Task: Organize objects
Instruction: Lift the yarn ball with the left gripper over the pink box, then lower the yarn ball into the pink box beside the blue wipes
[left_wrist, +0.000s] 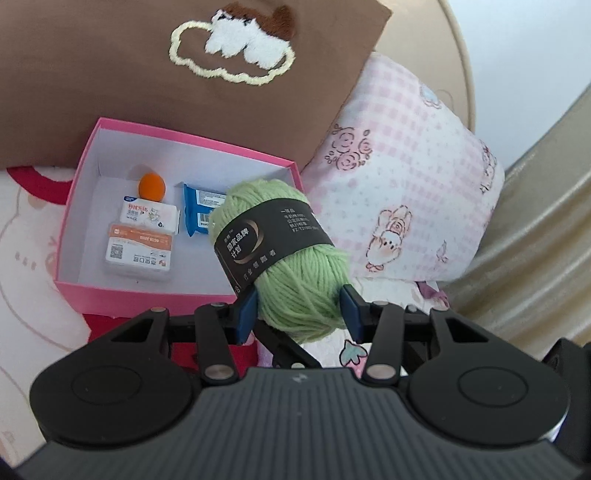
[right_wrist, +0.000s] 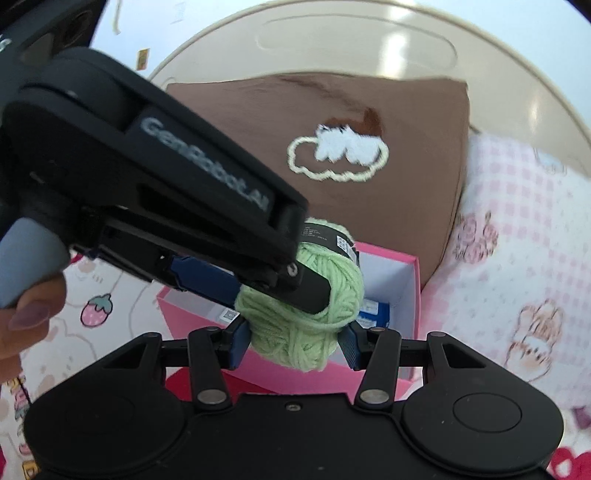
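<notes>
Both claws grasp the green yarn ball at once: the left claw pinches its lower end between blue pads, and the right claw clamps the same ball from its side, held above the near right corner of the pink box on the bed. Inside the box lie a white-and-orange packet, a small white packet, a blue packet and an orange ball. Beyond it lean a brown cushion and a pink checked pillow.

Two close wrist views down over pink box, seemingly sharing green yarn.
</notes>
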